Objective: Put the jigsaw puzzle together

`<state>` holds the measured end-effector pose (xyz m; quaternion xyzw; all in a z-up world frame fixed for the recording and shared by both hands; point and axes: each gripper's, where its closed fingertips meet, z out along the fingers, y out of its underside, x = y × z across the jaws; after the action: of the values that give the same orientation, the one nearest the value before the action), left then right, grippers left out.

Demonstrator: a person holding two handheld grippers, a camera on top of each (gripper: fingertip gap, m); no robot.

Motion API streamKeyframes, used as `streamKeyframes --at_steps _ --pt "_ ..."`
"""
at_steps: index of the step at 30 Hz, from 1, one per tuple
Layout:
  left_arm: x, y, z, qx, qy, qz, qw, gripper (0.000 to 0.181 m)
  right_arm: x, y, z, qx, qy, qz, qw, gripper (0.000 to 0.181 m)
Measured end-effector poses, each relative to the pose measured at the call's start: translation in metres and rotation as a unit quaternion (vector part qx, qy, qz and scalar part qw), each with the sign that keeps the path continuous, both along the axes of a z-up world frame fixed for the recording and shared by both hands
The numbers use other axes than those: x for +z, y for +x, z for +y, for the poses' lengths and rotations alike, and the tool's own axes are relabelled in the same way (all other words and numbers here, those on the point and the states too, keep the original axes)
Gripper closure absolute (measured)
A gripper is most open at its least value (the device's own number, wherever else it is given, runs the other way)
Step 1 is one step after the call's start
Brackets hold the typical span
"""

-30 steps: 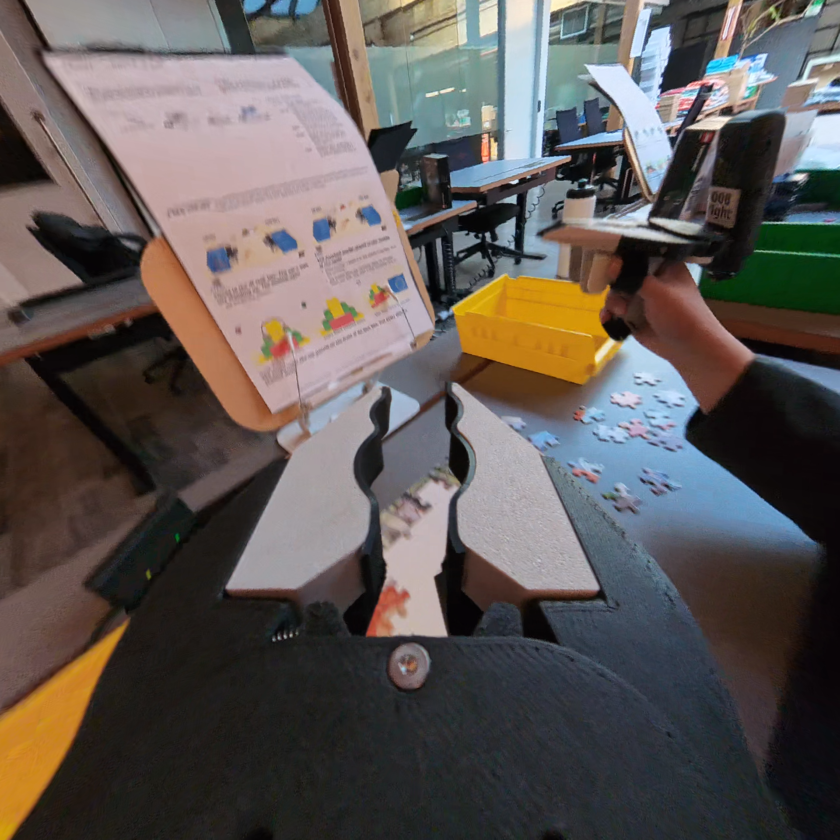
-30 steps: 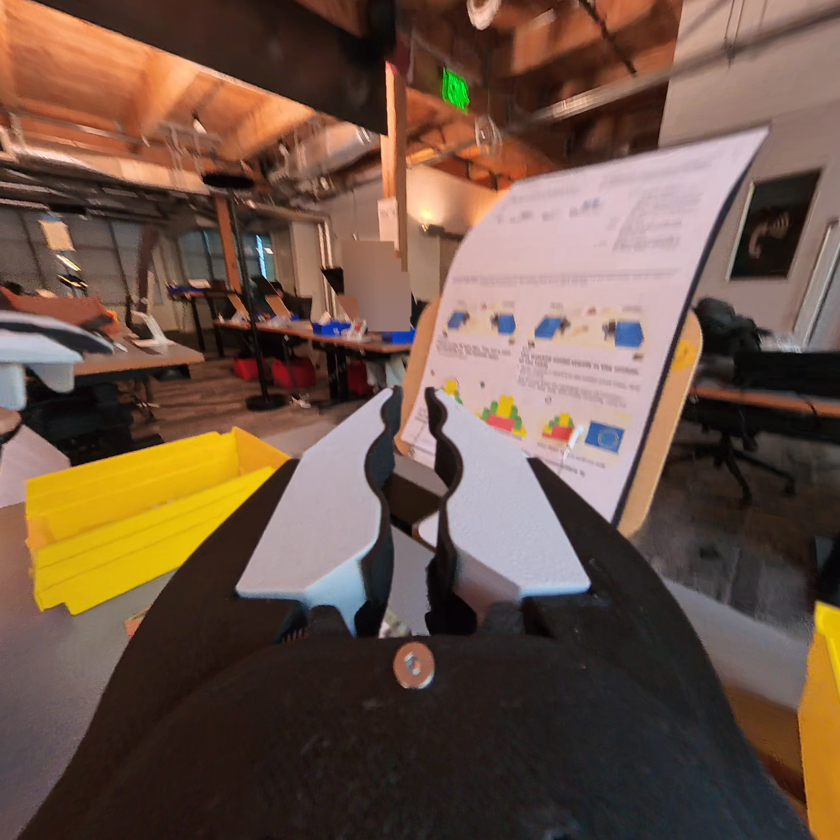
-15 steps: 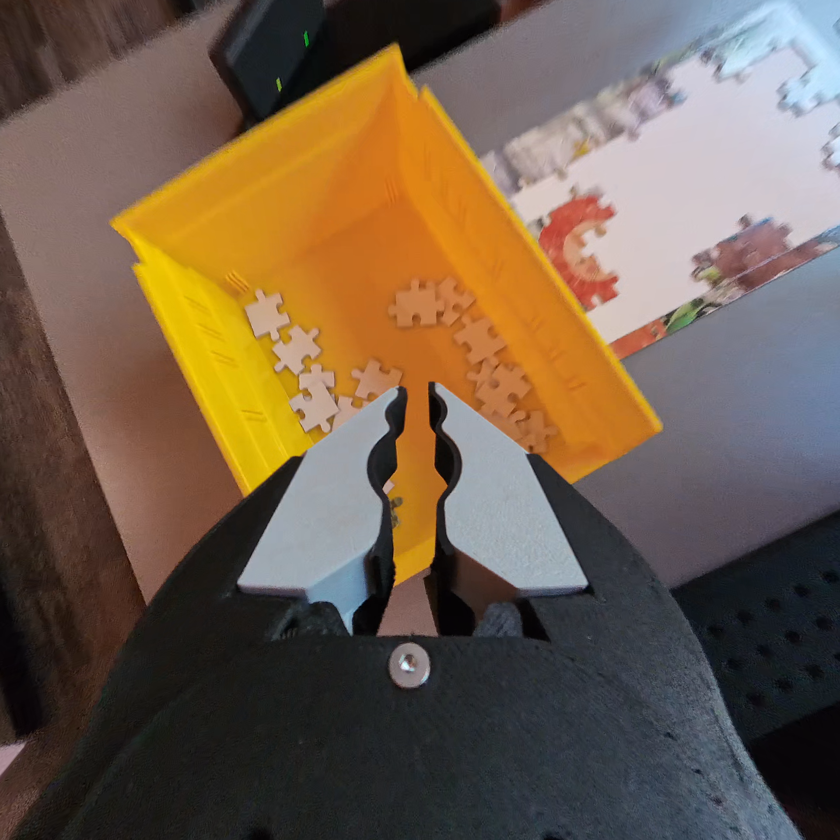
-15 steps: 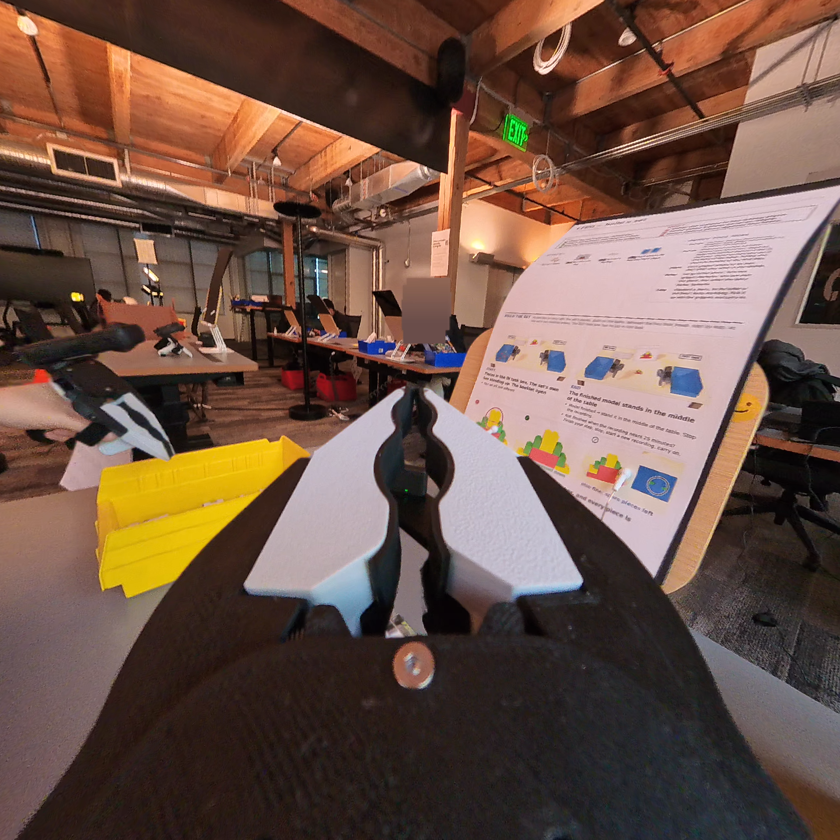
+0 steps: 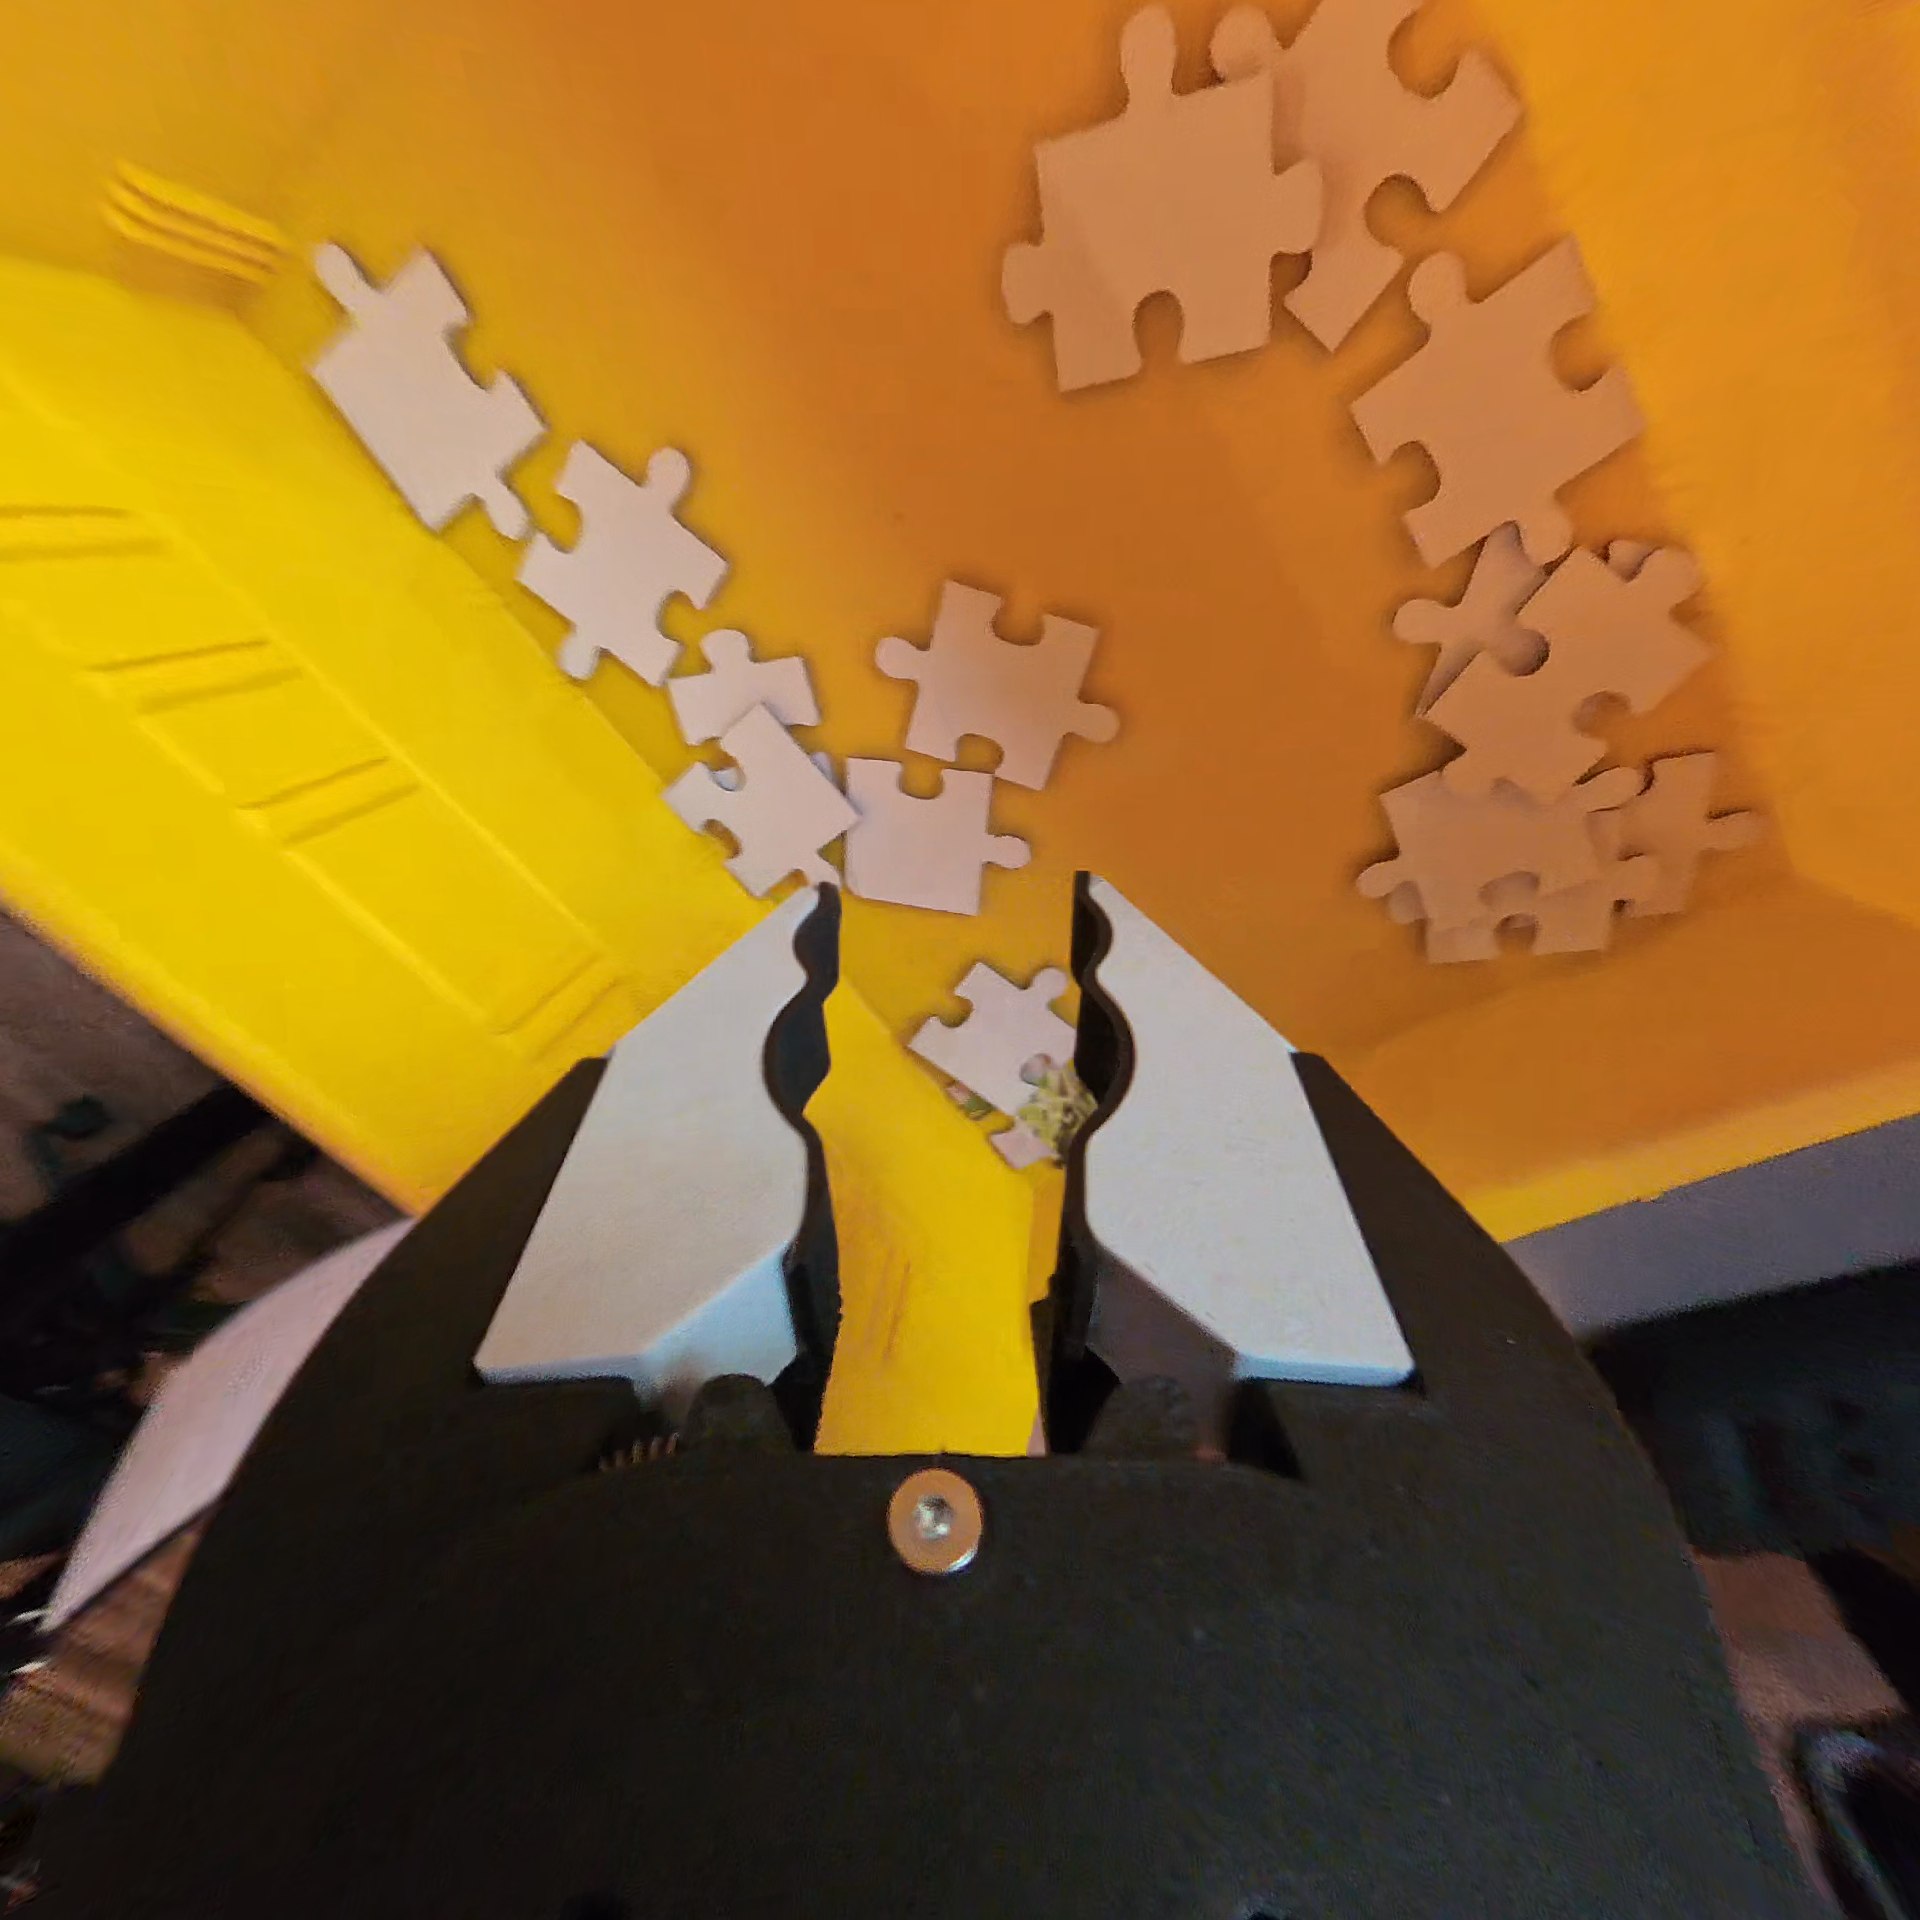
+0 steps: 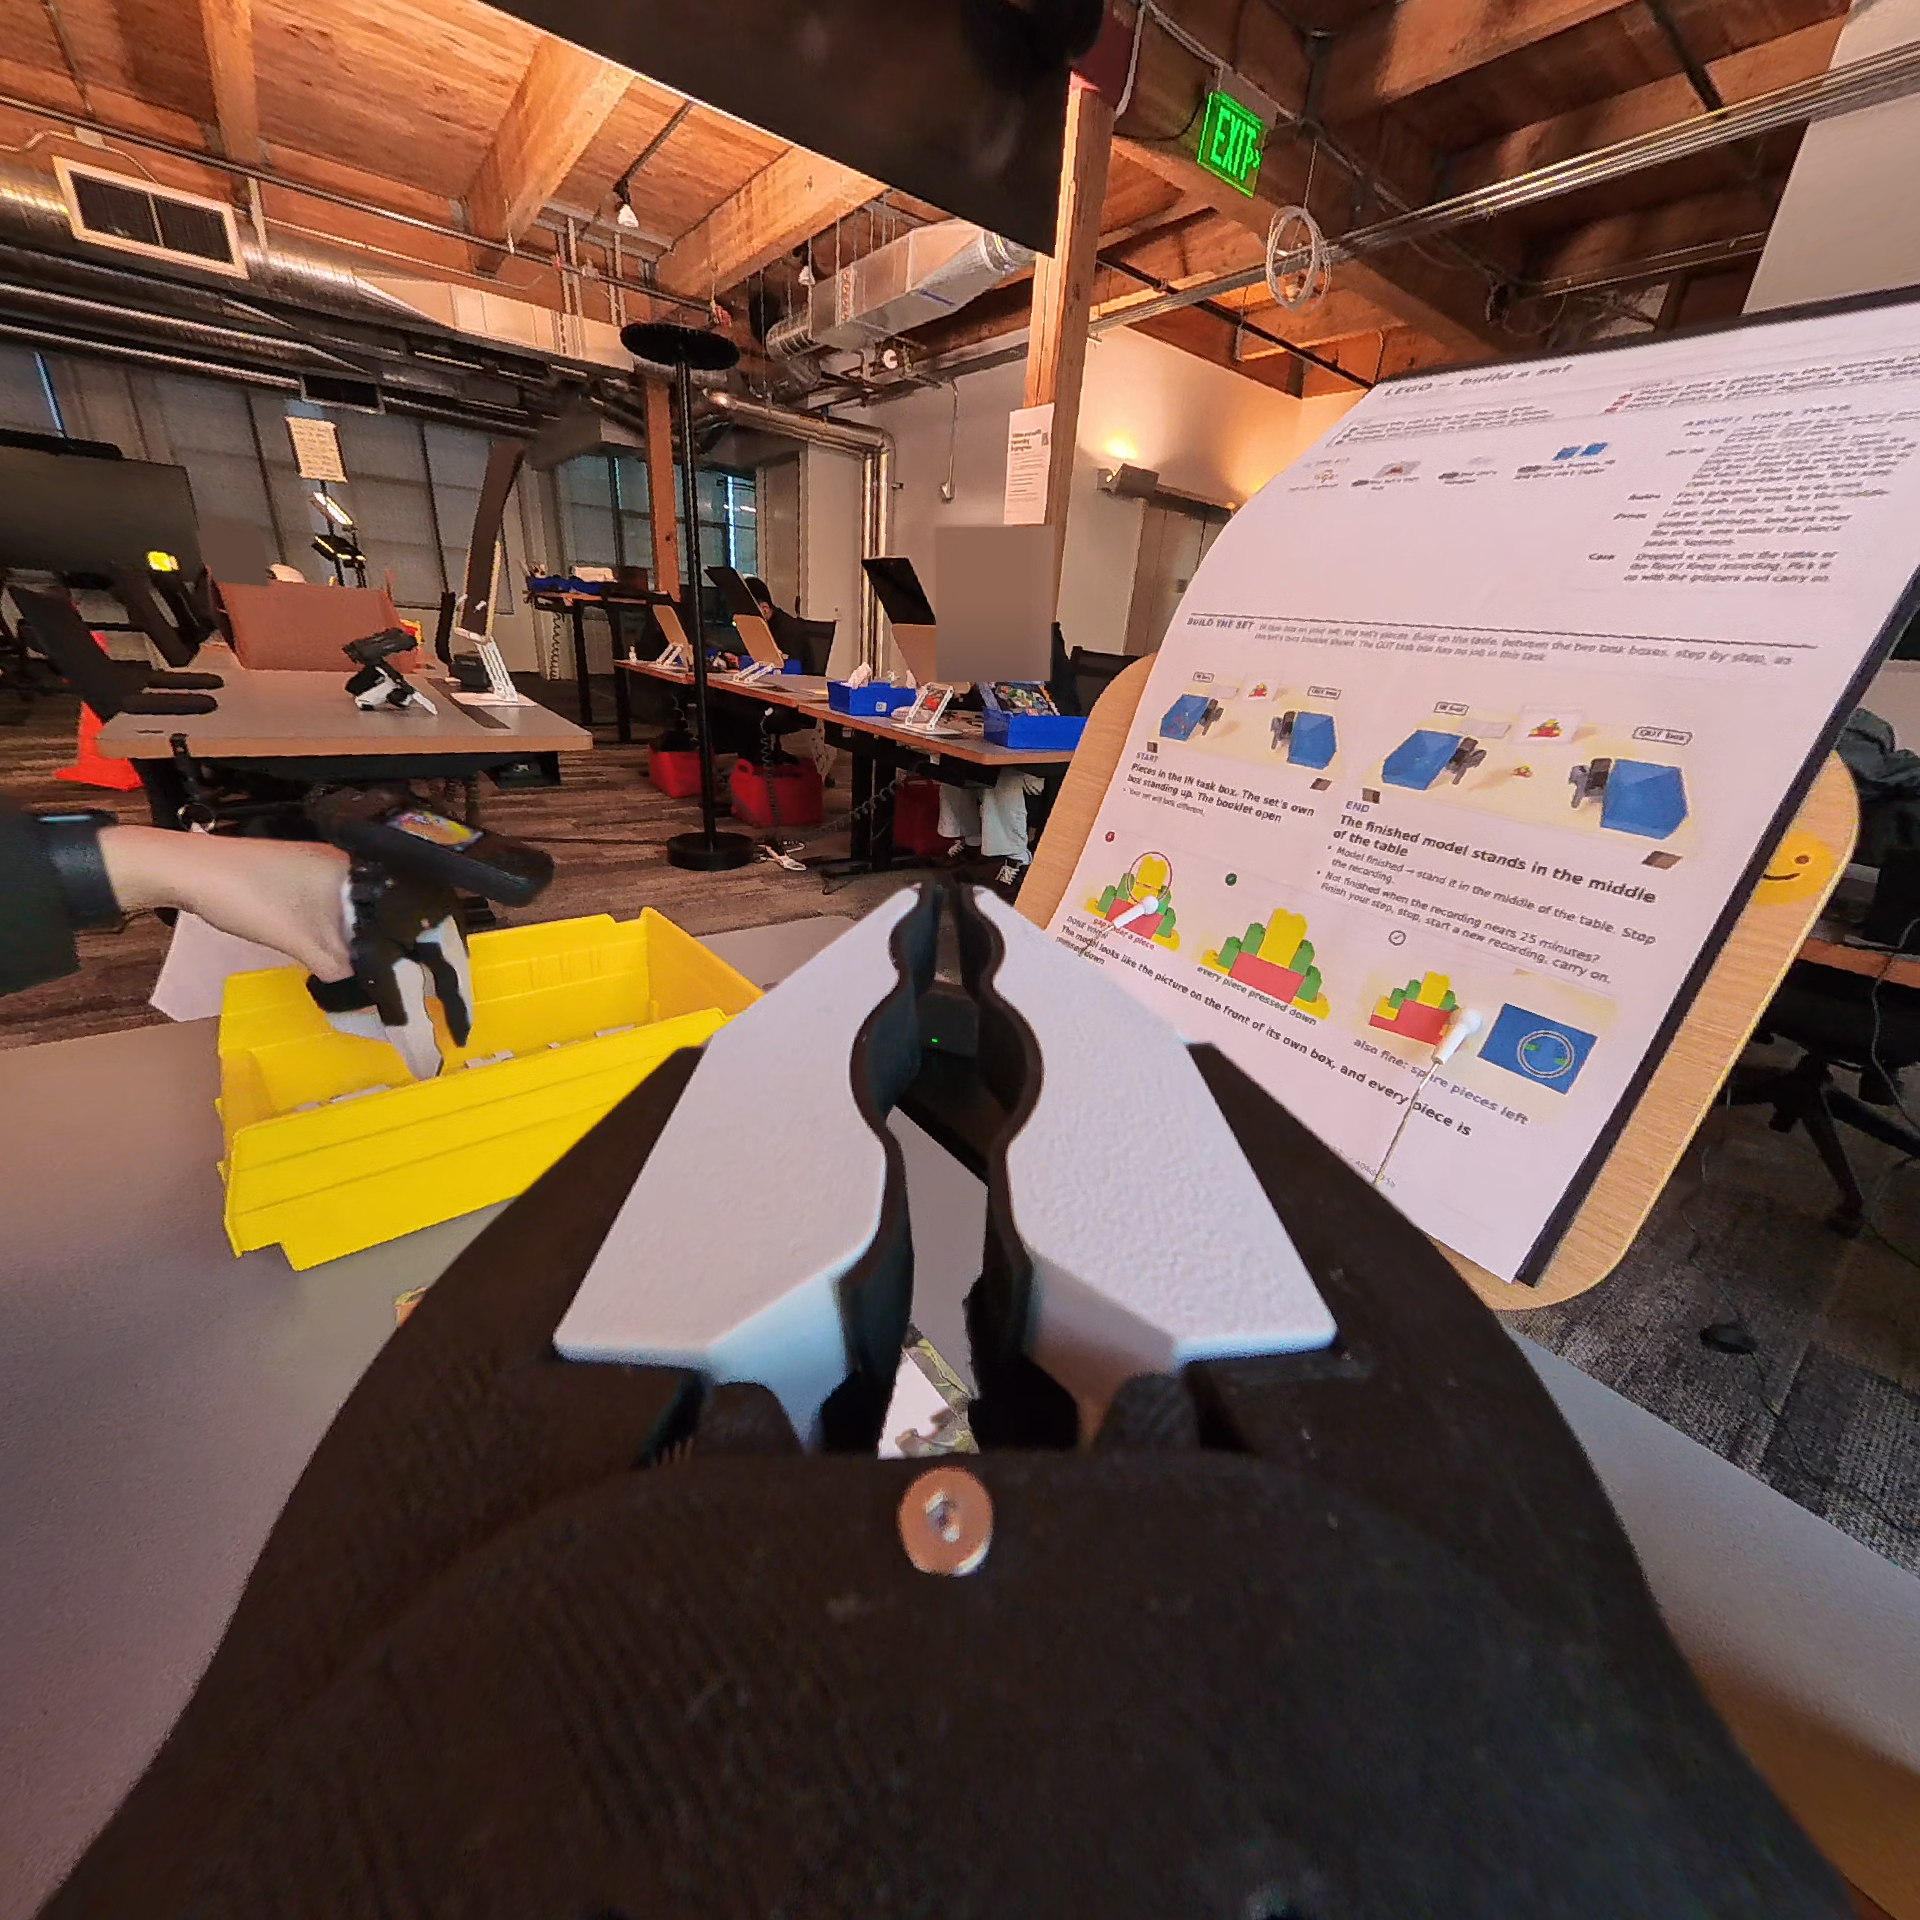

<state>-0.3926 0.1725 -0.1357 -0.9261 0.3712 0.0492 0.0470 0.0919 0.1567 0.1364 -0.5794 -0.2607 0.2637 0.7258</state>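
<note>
In the left wrist view, my left gripper [image 5: 954, 902] is open and empty, reaching down into the yellow bin [image 5: 312, 831]. Several jigsaw pieces lie white side up on the bin floor; the nearest piece [image 5: 920, 836] lies just beyond the fingertips, and another piece [image 5: 1003, 1023] shows between the fingers. In the right wrist view, my right gripper [image 6: 948, 896] is shut and empty, held above the table. That view also shows the left gripper [image 6: 416, 997] dipping into the yellow bin [image 6: 457, 1122] at the left. A sliver of the printed puzzle [image 6: 925, 1403] shows between the right fingers' bases.
A wooden stand with a printed instruction sheet [image 6: 1455, 831] rises at the right of the grey table [image 6: 125, 1351]. The hand [image 6: 239, 904] holding the left gripper reaches in from the left. Other desks and chairs fill the room behind. The gap from one gripper's tips to the other's is roughly 55 cm.
My left gripper swung down from facing the room, dropped into the yellow bin and opened wider. My right gripper closed from a narrow gap to shut and steadied.
</note>
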Motion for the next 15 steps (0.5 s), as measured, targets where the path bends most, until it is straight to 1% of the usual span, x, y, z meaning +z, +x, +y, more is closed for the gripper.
streamKeyframes --at_steps 1,4,5,6,8,15 --pt "-0.004 -0.001 -0.001 0.008 -0.015 0.003 1.000 0.137 -0.001 0.000 0.001 0.000 -0.002 -0.001 1.000 0.179" --pt "-0.013 -0.010 0.002 0.016 -0.027 0.026 0.999 0.138 -0.003 -0.001 0.002 0.001 -0.005 -0.004 1.000 0.179" --pt "-0.015 -0.009 0.002 0.026 -0.036 0.018 0.999 0.142 -0.004 -0.001 0.003 0.000 -0.006 -0.006 1.000 0.179" --pt "-0.017 -0.007 0.002 0.039 -0.045 0.006 0.998 0.141 -0.005 -0.002 0.003 0.000 -0.008 -0.007 1.000 0.179" --pt "-0.020 -0.007 0.005 0.058 -0.053 -0.007 0.997 0.132 -0.007 -0.002 0.004 0.003 -0.013 -0.010 1.000 0.179" --pt "-0.028 -0.003 -0.001 0.100 -0.104 -0.035 0.989 0.129 -0.016 -0.009 0.007 0.015 -0.029 -0.024 0.999 0.177"
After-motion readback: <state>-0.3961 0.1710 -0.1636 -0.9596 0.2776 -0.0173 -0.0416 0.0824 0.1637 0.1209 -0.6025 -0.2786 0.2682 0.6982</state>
